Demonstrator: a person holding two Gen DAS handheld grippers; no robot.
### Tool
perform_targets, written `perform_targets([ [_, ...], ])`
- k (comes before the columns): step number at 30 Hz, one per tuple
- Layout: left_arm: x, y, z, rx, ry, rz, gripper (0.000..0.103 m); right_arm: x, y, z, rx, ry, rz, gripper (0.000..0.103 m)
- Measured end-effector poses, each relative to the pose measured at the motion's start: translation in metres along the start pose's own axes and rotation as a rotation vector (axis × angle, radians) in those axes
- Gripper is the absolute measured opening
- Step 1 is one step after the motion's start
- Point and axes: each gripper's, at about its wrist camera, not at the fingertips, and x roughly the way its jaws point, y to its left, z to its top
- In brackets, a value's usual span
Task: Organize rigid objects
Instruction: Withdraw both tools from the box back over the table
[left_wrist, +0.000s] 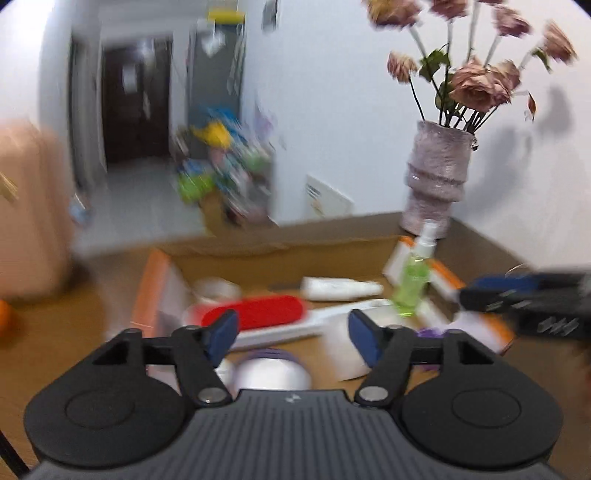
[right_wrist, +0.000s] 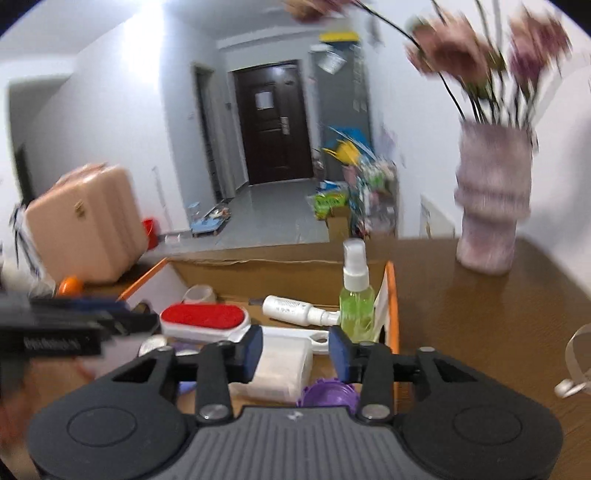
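An open cardboard box (left_wrist: 280, 254) (right_wrist: 258, 264) on the wooden table holds a red lint brush (left_wrist: 255, 312) (right_wrist: 201, 315), a white tube (left_wrist: 340, 288) (right_wrist: 291, 306), a green spray bottle (left_wrist: 412, 280) (right_wrist: 356, 295), a tape roll (left_wrist: 216, 290) (right_wrist: 199, 293), a white packet (left_wrist: 341, 350) (right_wrist: 280, 369) and a purple lid (right_wrist: 327, 395). My left gripper (left_wrist: 293, 332) is open and empty above the box. My right gripper (right_wrist: 297, 349) is open, its jaws either side of the white packet, above it.
A pink vase of dried roses (left_wrist: 436, 177) (right_wrist: 491, 199) stands at the table's back right. A peach suitcase (right_wrist: 86, 221) stands to the left with an orange object (right_wrist: 70, 286) beside it. A clear tape roll (right_wrist: 578, 358) lies on the table (right_wrist: 480, 317) at right.
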Motion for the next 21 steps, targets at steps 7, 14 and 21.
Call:
perform_targets([
  [7,-0.108,0.03,-0.034,0.029,-0.131,0.175,0.095,-0.093,0.032,-0.014,-0.165,-0.139,-0.158,0.078],
  [14,-0.185,0.038,-0.074,-0.044,-0.208,0.227,0.102,-0.158,0.067,-0.046,-0.17,-0.239,-0.17,0.087],
  [21,-0.24,0.024,-0.118,-0.11,-0.2,0.236,0.103,-0.202,0.092,-0.098,-0.117,-0.239,-0.093,0.09],
])
